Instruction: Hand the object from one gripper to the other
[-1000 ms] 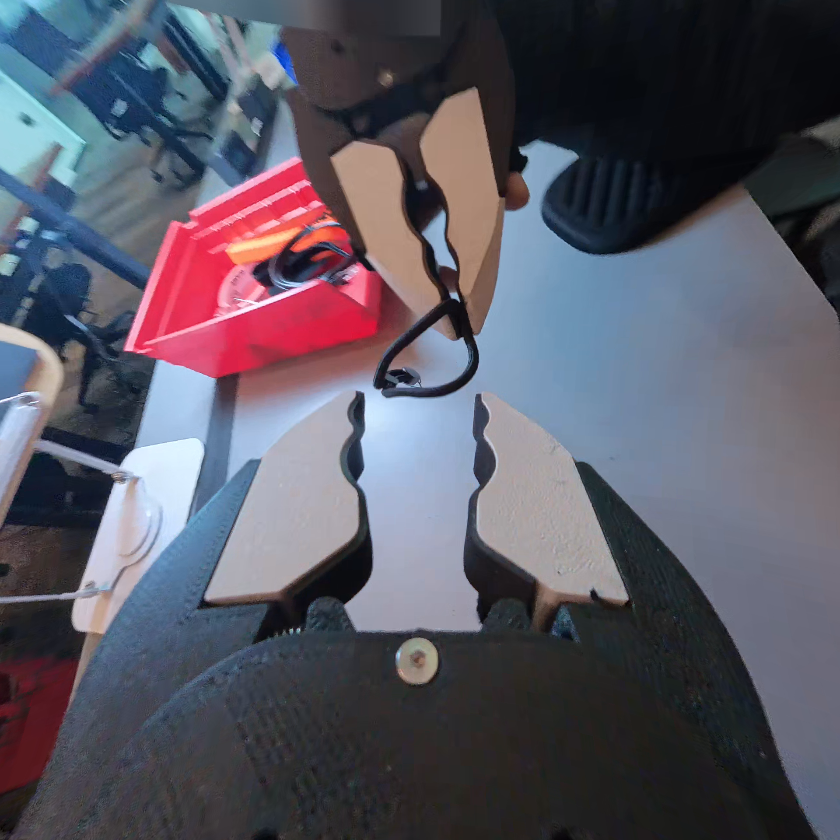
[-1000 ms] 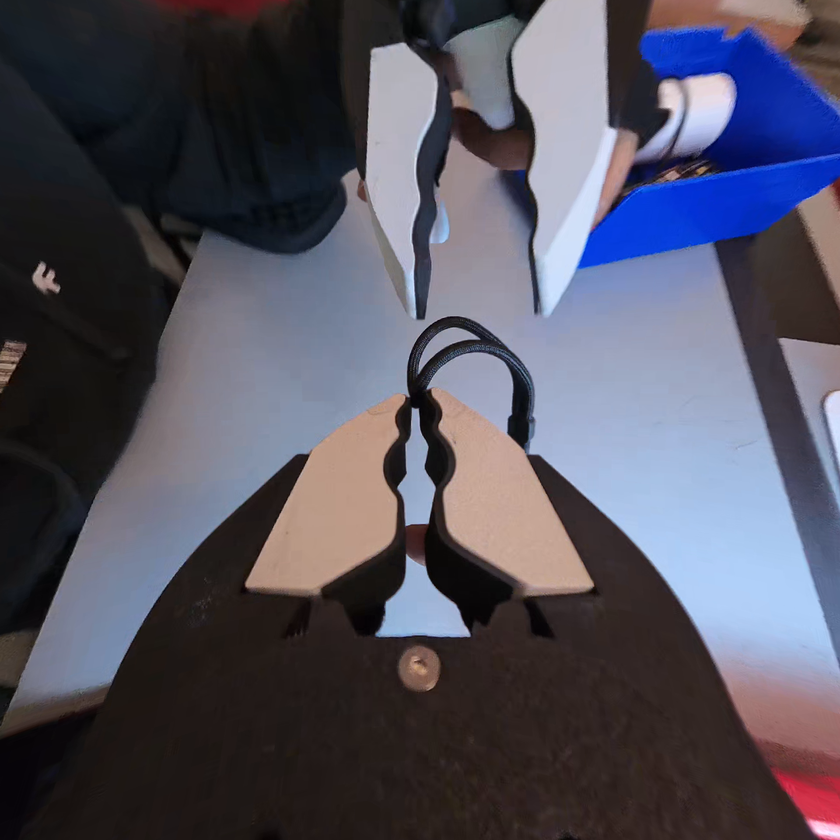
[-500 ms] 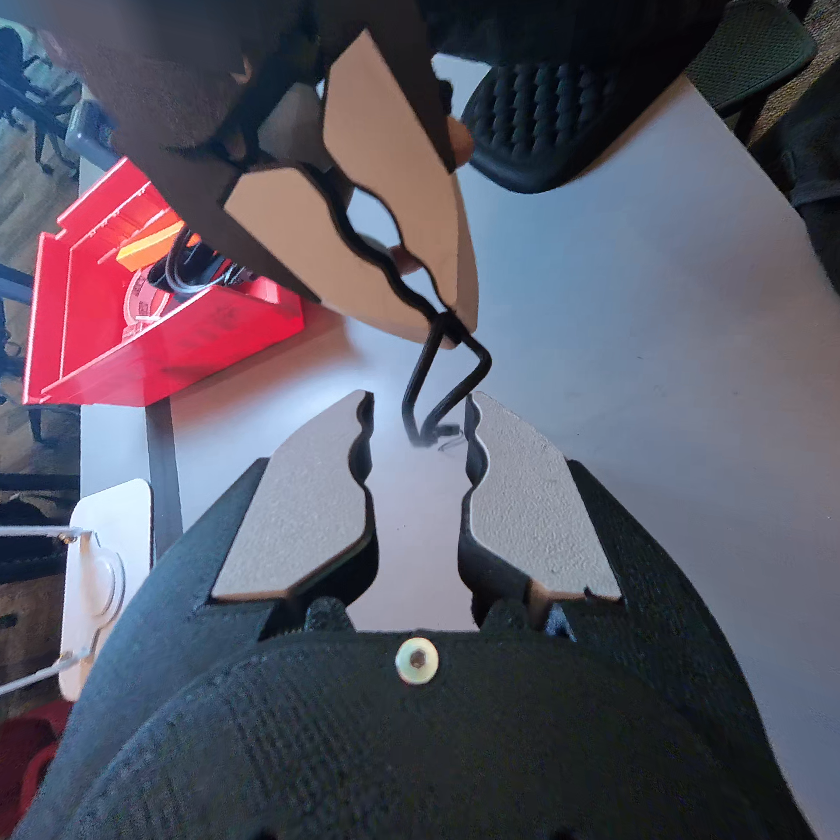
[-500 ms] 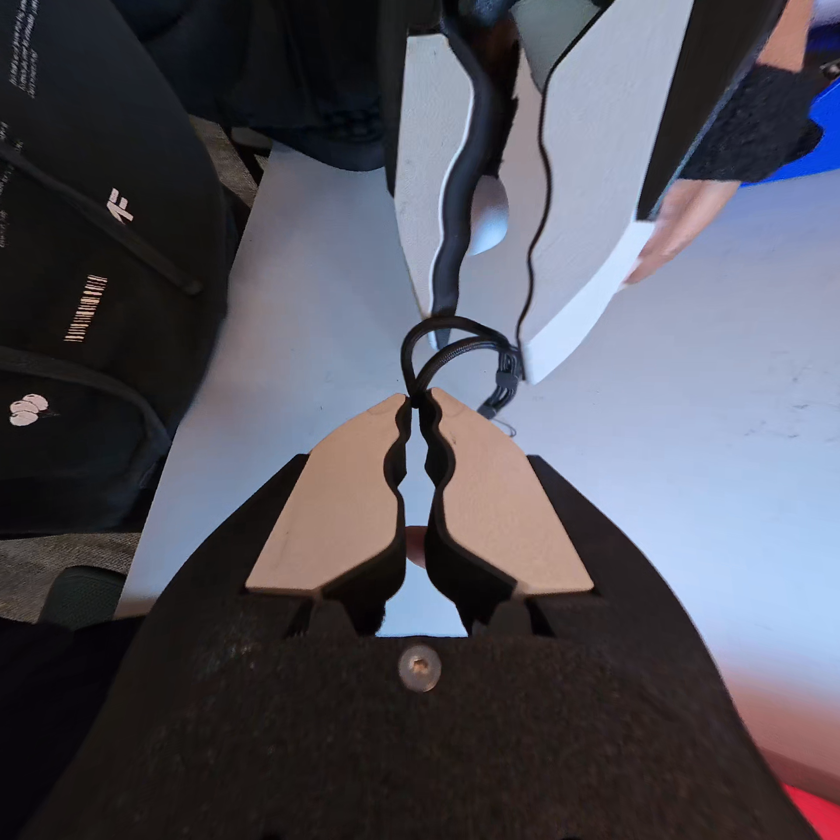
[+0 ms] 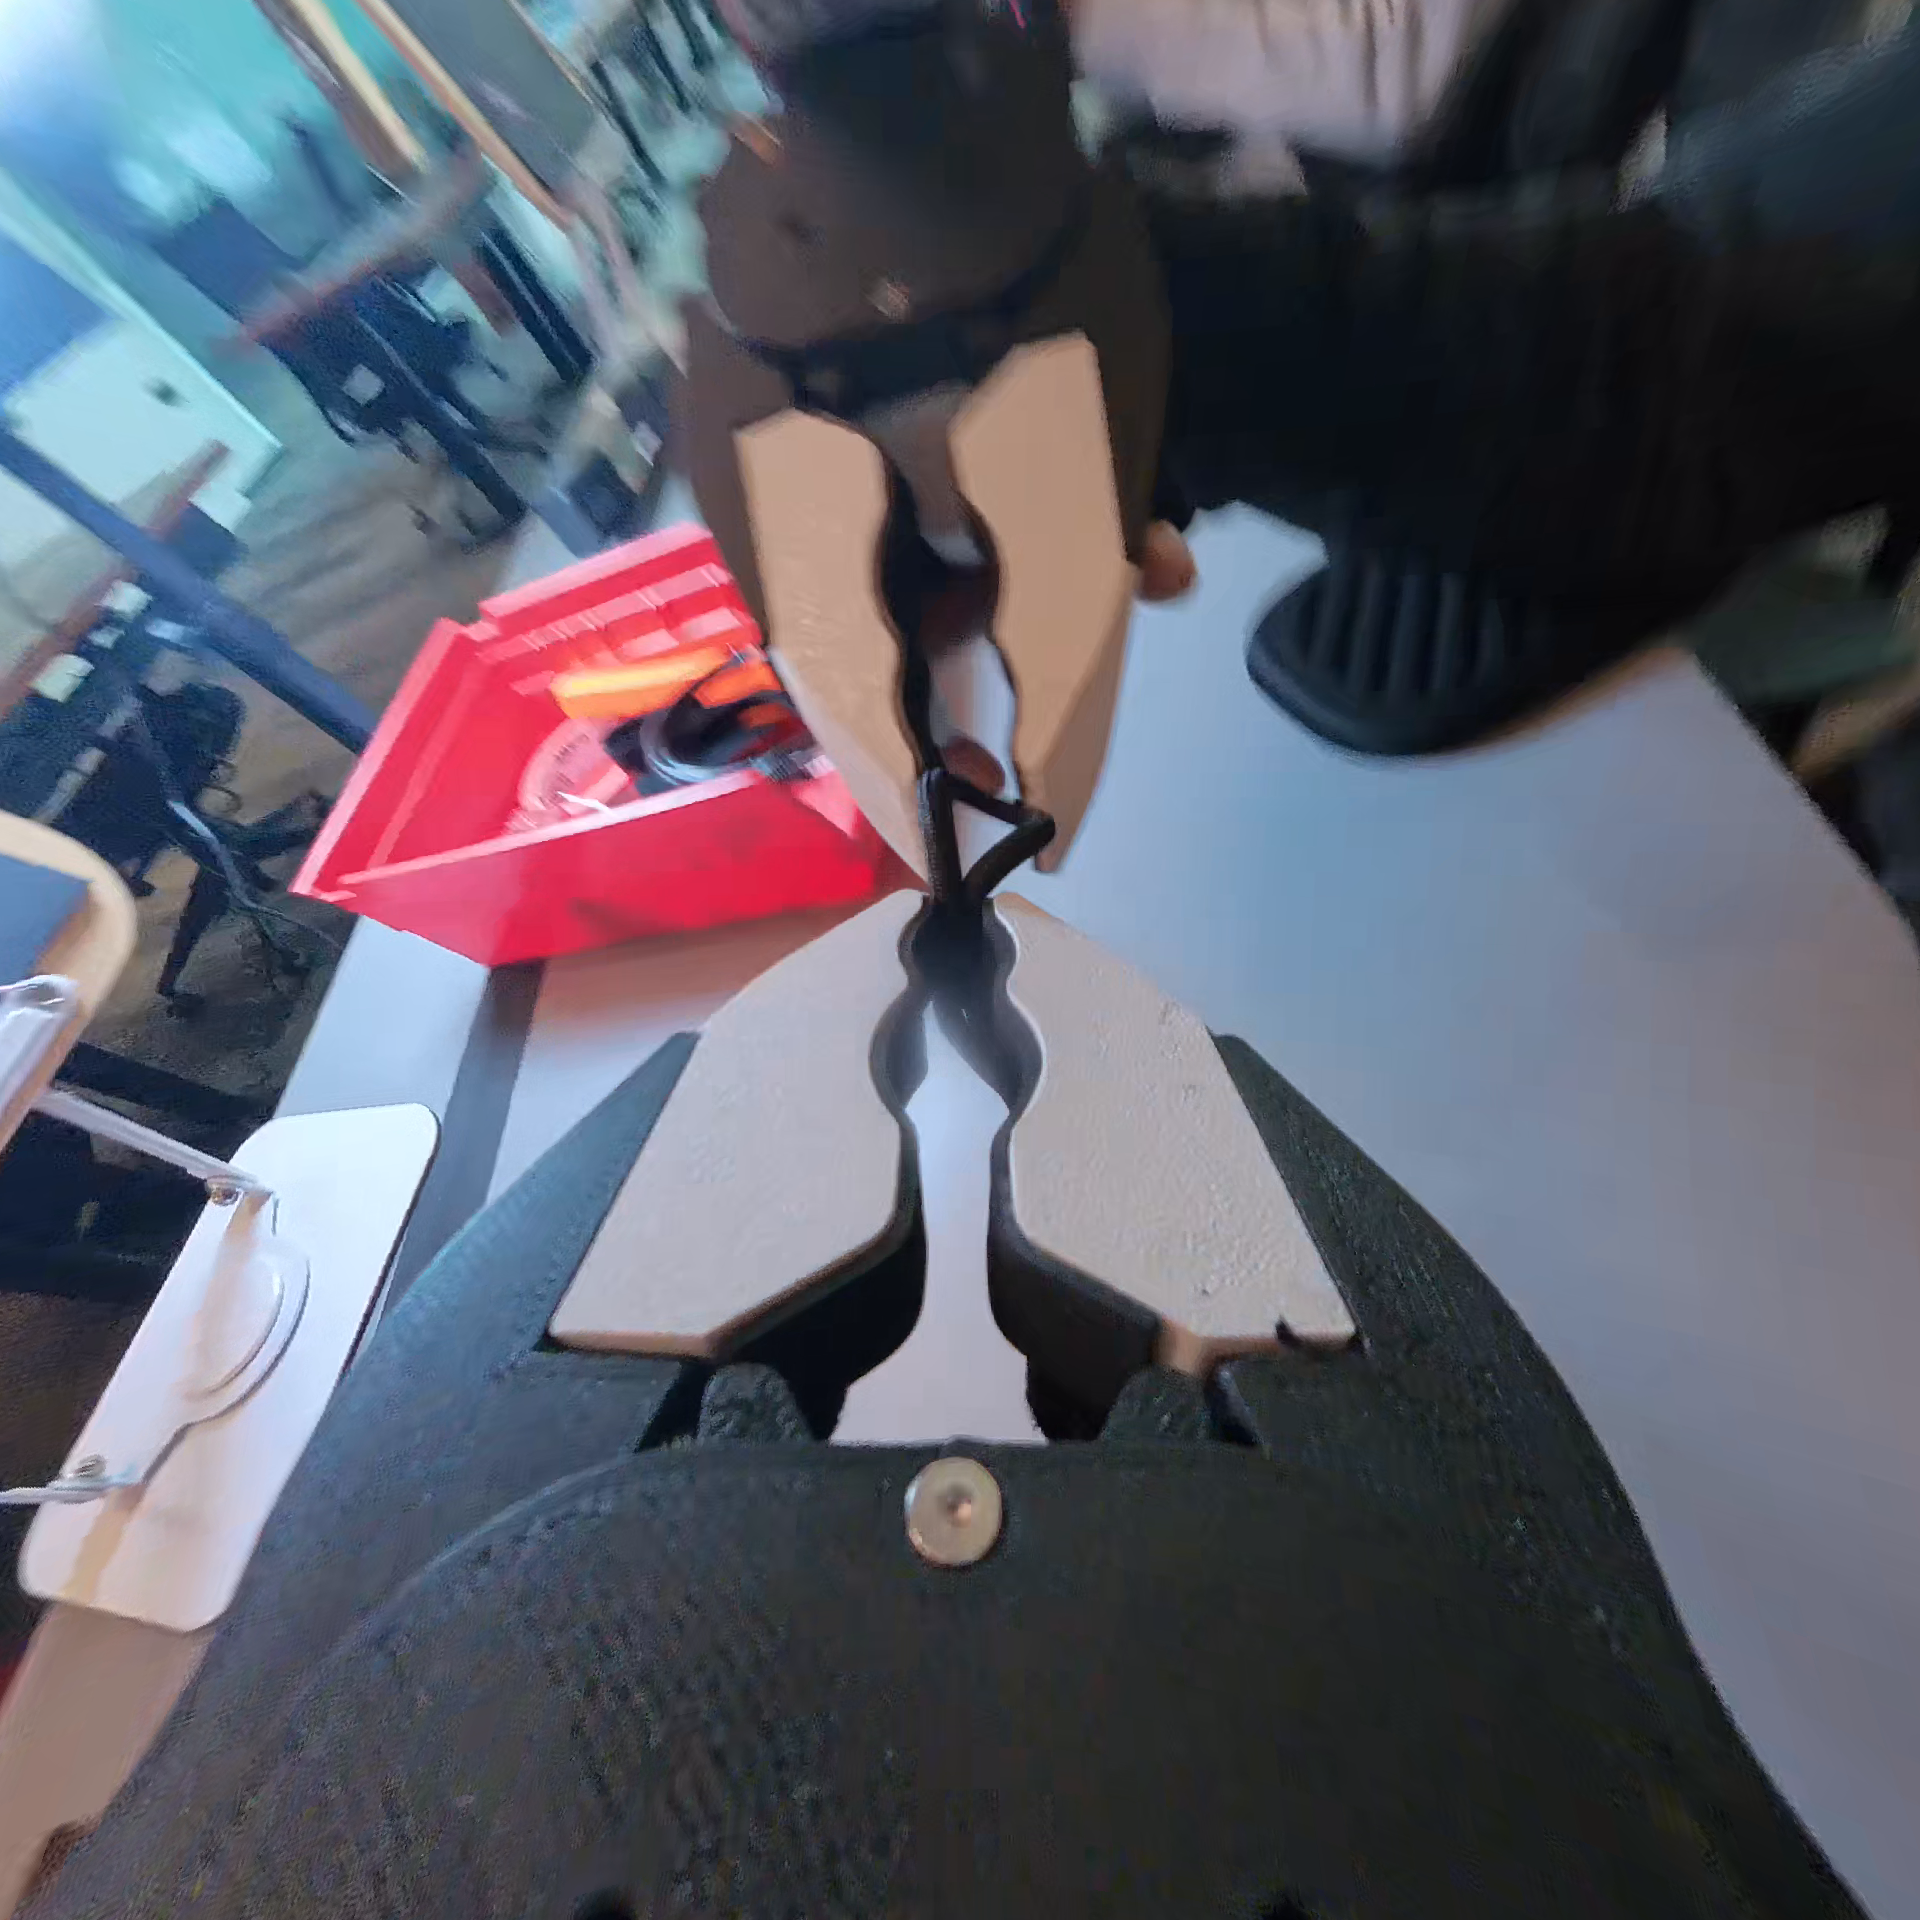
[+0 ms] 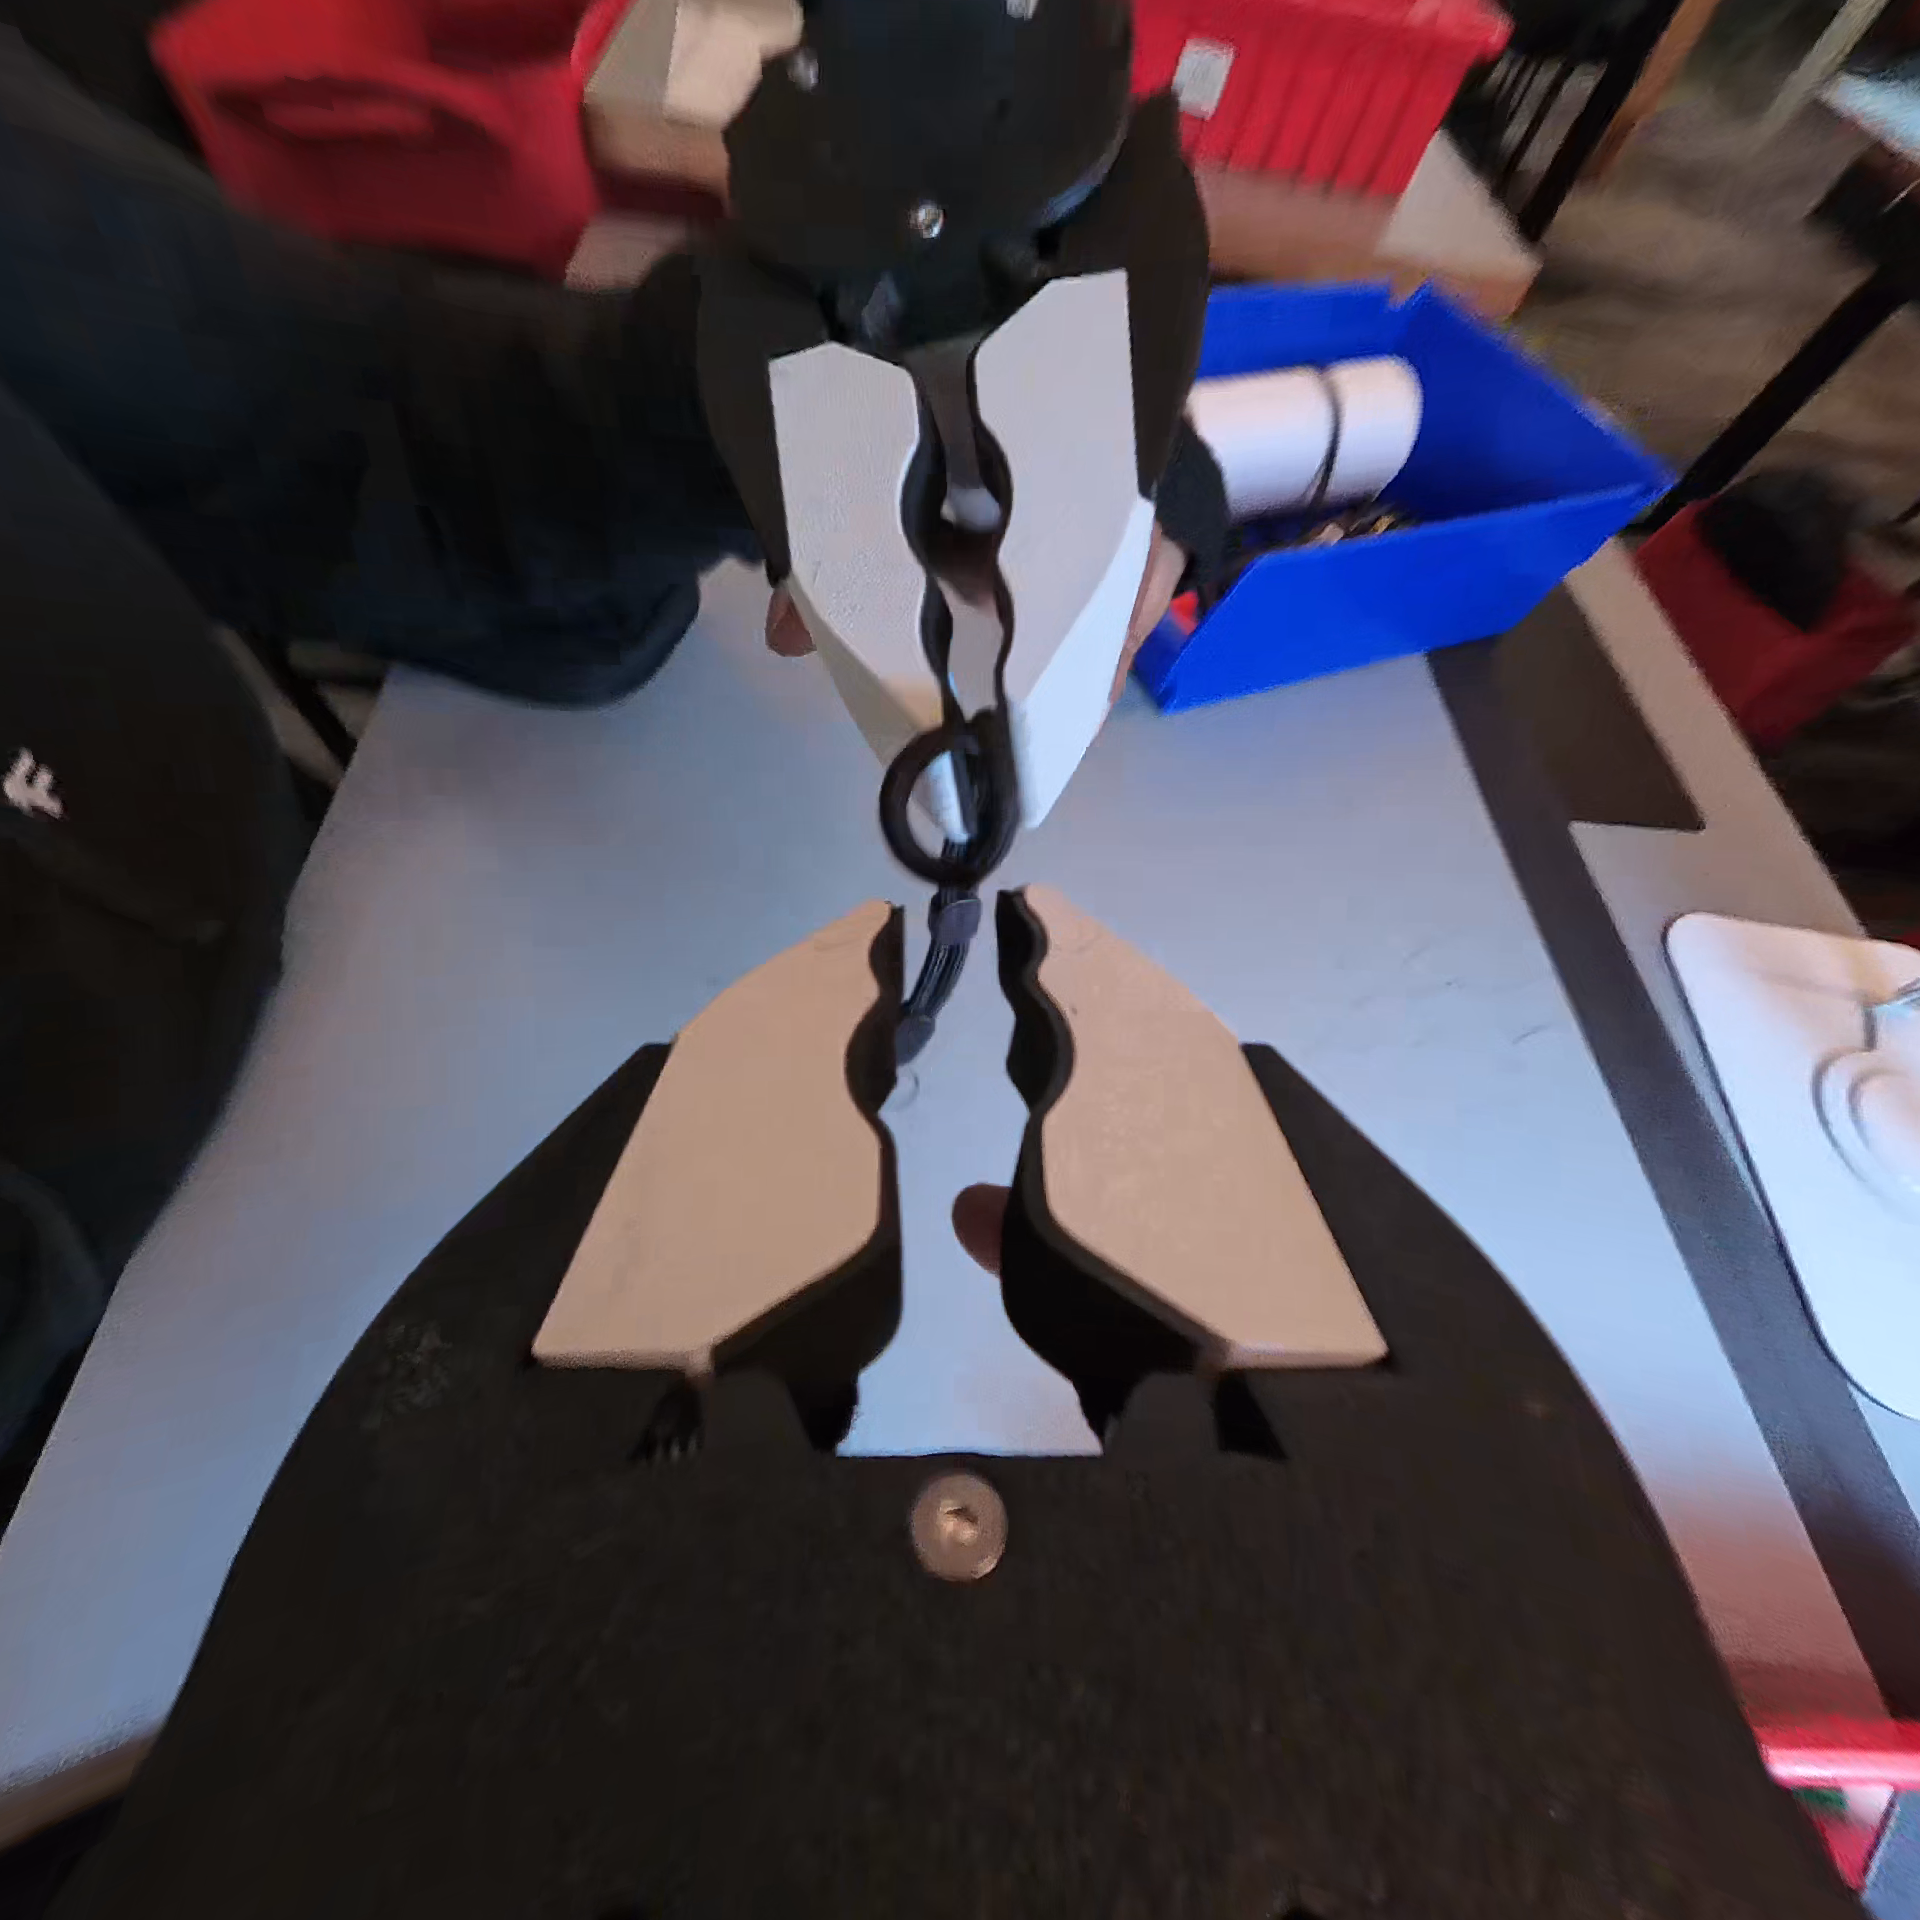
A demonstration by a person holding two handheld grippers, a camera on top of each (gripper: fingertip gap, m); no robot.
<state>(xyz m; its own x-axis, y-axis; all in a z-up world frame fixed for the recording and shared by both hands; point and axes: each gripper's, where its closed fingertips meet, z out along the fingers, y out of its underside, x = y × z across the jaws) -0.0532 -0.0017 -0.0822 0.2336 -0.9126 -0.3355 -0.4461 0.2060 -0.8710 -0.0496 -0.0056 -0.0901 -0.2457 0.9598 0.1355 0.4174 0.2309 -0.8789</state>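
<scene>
The left tool (image 5: 954,925) is closed on a black looped cord (image 5: 961,935), its tan fingers (image 5: 769,1153) pinching the cord at their tips above the grey bench (image 5: 1455,1039). In the right wrist view the same cord (image 6: 940,821) hangs out of the left tool's (image 6: 982,790) tips as a small ring with a short bundled tail reaching down between the right tool's (image 6: 948,914) fingers. The right tool stands slightly open, a clear gap showing on either side of the tail, so it has no hold on the cord; in the left wrist view the right tool (image 5: 982,862) shows its tips parted just above the cord.

A red bin (image 5: 582,873) sits on the bench beyond the left tool, holding an orange item, a coiled black cable and a round pale disc, all blurred. A blue bin (image 6: 1455,582) at the far right of the bench holds white cylindrical rolls (image 6: 1309,426) and some dark, tangled pieces too blurred to name. A white plate (image 6: 1808,1132) with a raised round form lies at the bench's right edge.
</scene>
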